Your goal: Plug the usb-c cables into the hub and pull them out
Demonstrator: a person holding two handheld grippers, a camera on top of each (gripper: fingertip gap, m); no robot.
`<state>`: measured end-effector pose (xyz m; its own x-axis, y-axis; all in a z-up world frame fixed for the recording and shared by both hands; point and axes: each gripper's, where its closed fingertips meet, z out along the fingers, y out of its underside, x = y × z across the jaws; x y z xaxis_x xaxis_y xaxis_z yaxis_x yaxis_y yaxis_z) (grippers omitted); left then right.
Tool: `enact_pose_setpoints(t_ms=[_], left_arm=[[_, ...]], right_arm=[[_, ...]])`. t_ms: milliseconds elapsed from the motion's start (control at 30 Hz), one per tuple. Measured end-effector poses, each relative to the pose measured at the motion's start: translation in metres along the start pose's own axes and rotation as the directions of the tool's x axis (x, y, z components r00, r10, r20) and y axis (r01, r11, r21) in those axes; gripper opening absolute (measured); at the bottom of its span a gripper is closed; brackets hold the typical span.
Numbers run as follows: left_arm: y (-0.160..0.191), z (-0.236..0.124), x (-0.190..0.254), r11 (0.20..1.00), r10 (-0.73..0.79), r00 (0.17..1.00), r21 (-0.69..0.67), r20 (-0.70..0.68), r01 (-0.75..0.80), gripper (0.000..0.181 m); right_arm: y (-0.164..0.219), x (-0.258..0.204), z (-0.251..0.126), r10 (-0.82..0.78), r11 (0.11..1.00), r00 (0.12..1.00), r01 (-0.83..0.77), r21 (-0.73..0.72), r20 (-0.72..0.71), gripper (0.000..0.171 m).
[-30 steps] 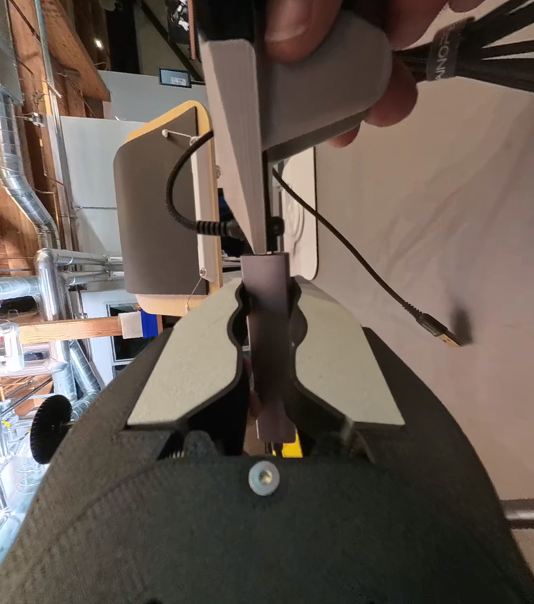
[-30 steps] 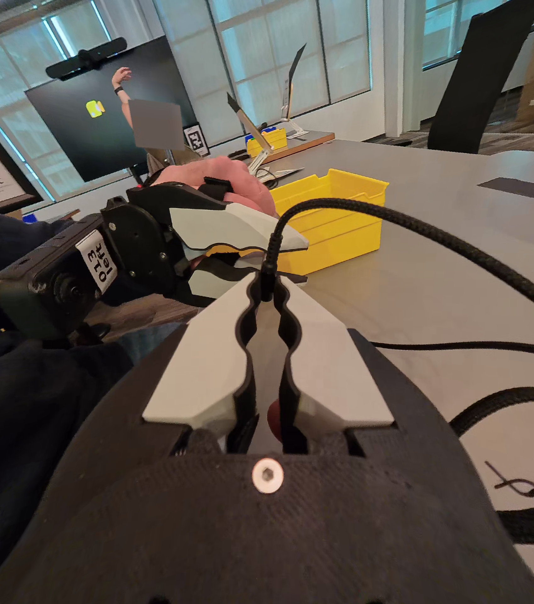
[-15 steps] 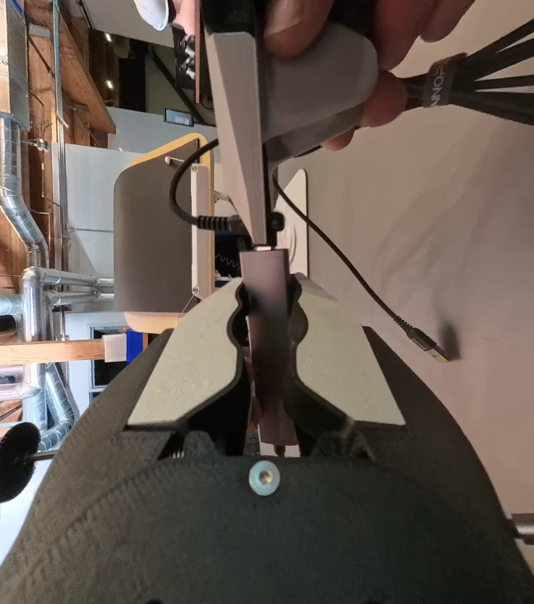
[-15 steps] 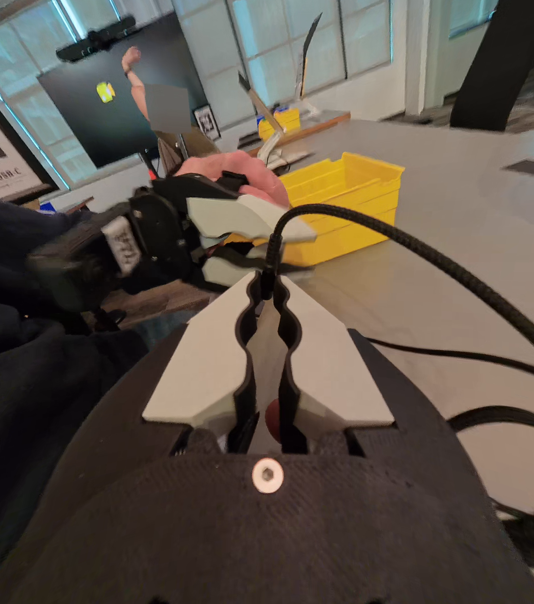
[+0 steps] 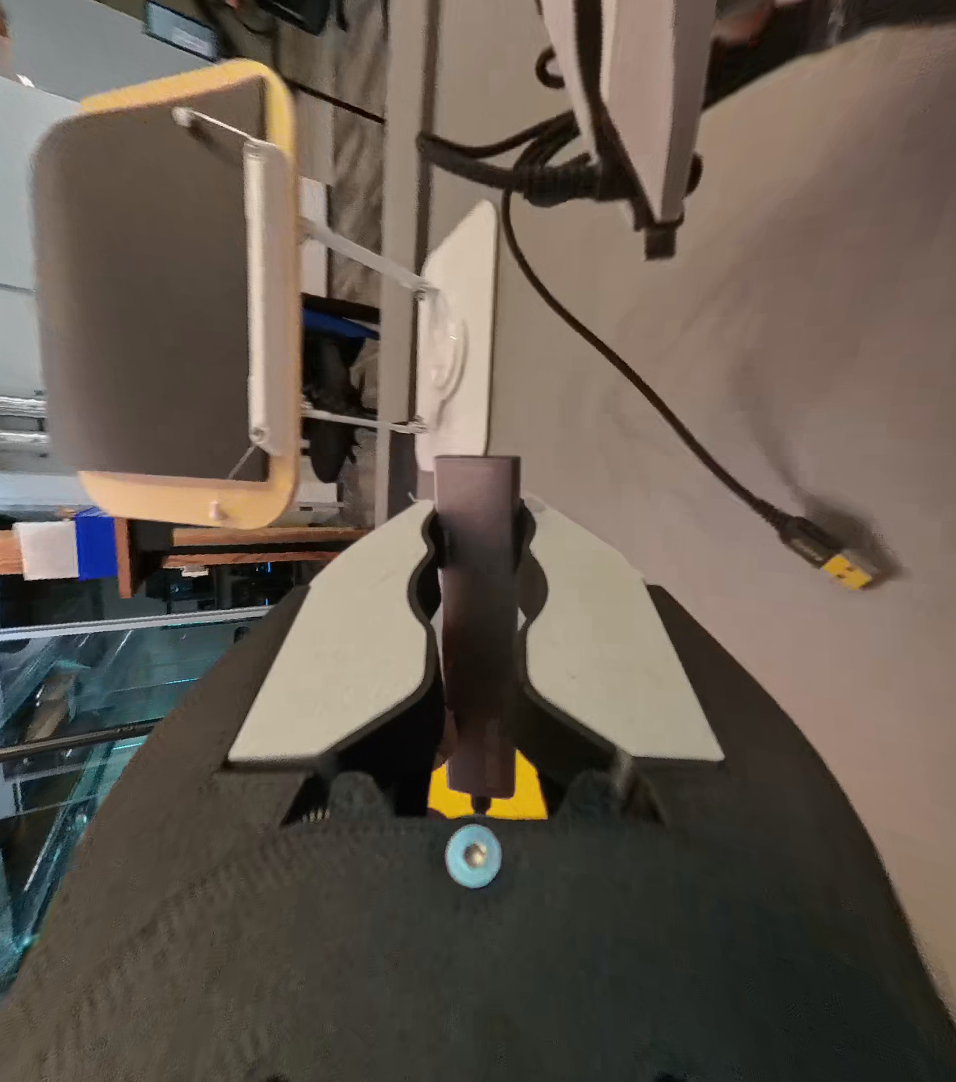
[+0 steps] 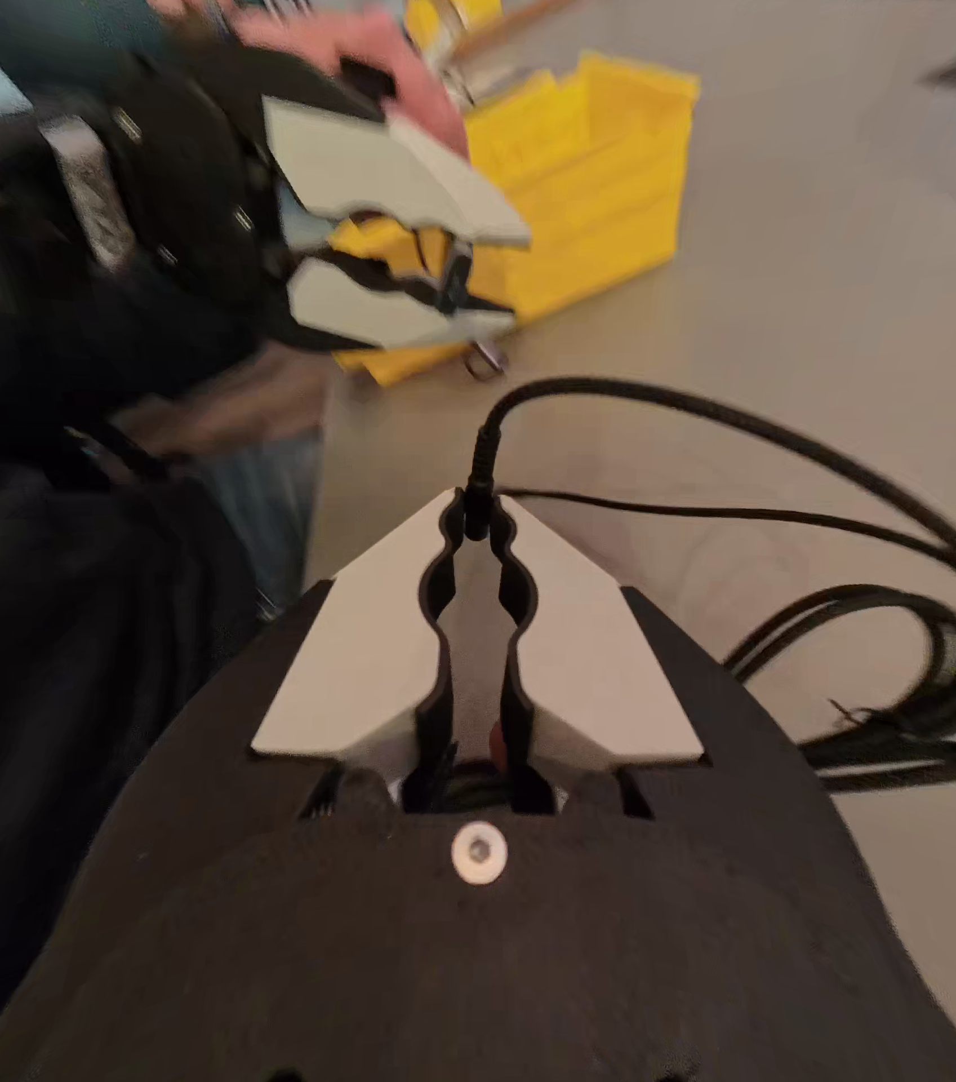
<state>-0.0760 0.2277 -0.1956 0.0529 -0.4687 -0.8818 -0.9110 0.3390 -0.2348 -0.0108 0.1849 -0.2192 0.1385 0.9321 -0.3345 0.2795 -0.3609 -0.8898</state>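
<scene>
We work over a plain grey counter (image 6: pixel 815 351), its matte top bare in wide stretches. In the left wrist view the room appears turned on its side: a chair with a dark seat and pale wooden rim (image 5: pixel 165 293) stands at the far left, with glass and wooden beams behind it, all softened by blur. In the right wrist view a yellow bin (image 6: pixel 592 193) sits on the counter at the far side, and dark clothing fills the near left.

Our left gripper (image 5: pixel 476 527) has its fingers clenched on the hub (image 5: pixel 478 585), a slim dark grey bar that runs lengthwise between them, its far end poking just past the tips. Seen from the right wrist view, the hub stands as a narrow dark piece between the two pale fingers (image 6: pixel 405 175), with a hand behind them.

Our right gripper (image 6: pixel 476 515) is clenched on the plug end of a black usb-c cable (image 6: pixel 698 410), pinched at the very tips; the braided cord arcs up and away to the right, joining a bundle of black cables (image 6: pixel 932 702) looped on the counter at the near right. The plug is apart from the hub, not seated in it.

A thinner black cable ends in a yellow-tipped plug (image 5: pixel 838 571) lying on the counter to the right of the left fingers.
</scene>
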Motion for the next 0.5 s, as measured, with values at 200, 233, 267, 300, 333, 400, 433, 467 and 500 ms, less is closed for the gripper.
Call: enact_pose_setpoints(t_ms=[200,233,267,300,333,400,433,467,500], left_arm=[[0.000,0.022,0.030,0.999,0.034,0.995,-0.035,-0.092,-0.037,0.022],[0.000,0.024,0.032,0.999,0.028,0.994,-0.033,-0.108,-0.032,0.022],[0.002,0.026,0.031,0.999,0.017,0.993,-0.037,-0.116,-0.022,0.022],[0.004,0.027,0.027,0.999,0.007,0.994,-0.042,-0.112,-0.012,0.022],[0.005,0.028,0.022,0.999,-0.007,0.993,-0.041,-0.114,0.002,0.022],[0.009,0.029,0.014,0.998,-0.048,0.990,-0.043,-0.130,0.043,0.022],[0.011,0.030,0.010,0.997,-0.065,0.988,-0.050,-0.138,0.059,0.022],[0.013,0.032,0.007,0.996,-0.086,0.985,-0.051,-0.149,0.079,0.022],[0.014,0.034,0.004,0.993,-0.111,0.980,-0.048,-0.164,0.105,0.022]], right_arm=[[0.062,0.037,-0.019,-0.158,0.928,0.947,0.045,-0.371,-0.281,0.040],[0.060,0.039,-0.025,-0.179,0.924,0.934,0.052,-0.378,-0.309,0.039],[0.056,0.040,-0.031,-0.192,0.925,0.924,0.058,-0.376,-0.331,0.038],[0.052,0.040,-0.038,-0.206,0.926,0.915,0.067,-0.371,-0.348,0.037],[0.047,0.040,-0.044,-0.220,0.928,0.905,0.080,-0.364,-0.363,0.036],[0.040,0.038,-0.052,-0.237,0.931,0.895,0.099,-0.351,-0.379,0.034],[0.037,0.037,-0.054,-0.242,0.933,0.892,0.106,-0.344,-0.381,0.033],[0.035,0.036,-0.055,-0.245,0.935,0.892,0.113,-0.335,-0.381,0.032],[0.034,0.034,-0.054,-0.246,0.937,0.893,0.121,-0.327,-0.376,0.031]])
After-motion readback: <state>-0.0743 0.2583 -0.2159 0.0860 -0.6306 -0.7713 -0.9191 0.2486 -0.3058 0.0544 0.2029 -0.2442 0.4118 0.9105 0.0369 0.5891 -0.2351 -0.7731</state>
